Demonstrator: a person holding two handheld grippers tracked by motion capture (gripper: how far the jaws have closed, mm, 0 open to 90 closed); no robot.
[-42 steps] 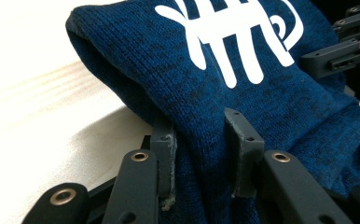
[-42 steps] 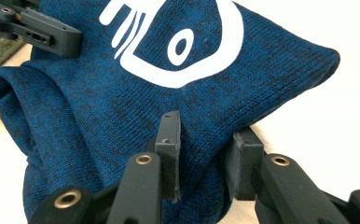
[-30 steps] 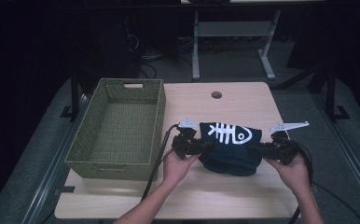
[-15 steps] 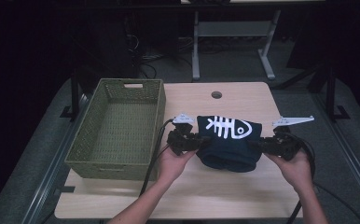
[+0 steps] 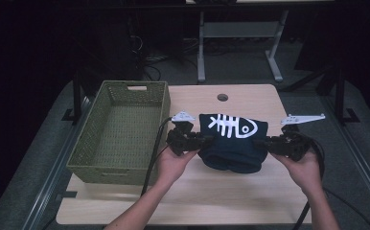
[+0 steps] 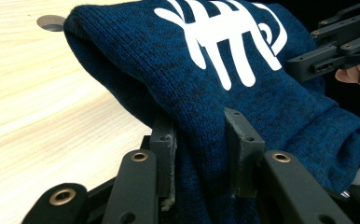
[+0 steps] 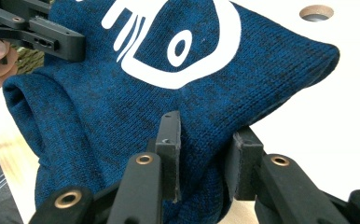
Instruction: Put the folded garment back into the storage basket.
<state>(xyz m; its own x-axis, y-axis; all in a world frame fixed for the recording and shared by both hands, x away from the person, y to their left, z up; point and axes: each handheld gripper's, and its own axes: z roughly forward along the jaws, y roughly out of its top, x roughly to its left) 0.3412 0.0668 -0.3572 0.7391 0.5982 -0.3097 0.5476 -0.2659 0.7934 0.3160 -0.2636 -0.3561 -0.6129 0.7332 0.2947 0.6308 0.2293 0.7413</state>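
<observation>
A folded dark blue knit sweater (image 5: 233, 146) with a white fish-skeleton print is held between the two grippers over the middle of the table. My left gripper (image 5: 206, 140) is shut on its left edge, and in the left gripper view a thick fold of the sweater (image 6: 206, 88) fills the gap between the jaws of the left gripper (image 6: 199, 128). My right gripper (image 5: 263, 142) is shut on the right edge. In the right gripper view the sweater (image 7: 122, 107) bunches between the jaws of the right gripper (image 7: 206, 130). The garment sags below both grips.
A green woven basket (image 5: 118, 171) stands to the left of the sweater, close to my left hand. The wooden table (image 5: 197, 201) has a round cable hole (image 5: 222, 97) behind the sweater. Cables trail from both grippers toward the front edge.
Both grippers and the sweater between them have shifted slightly left and away from the person. Both grips hold as before.
</observation>
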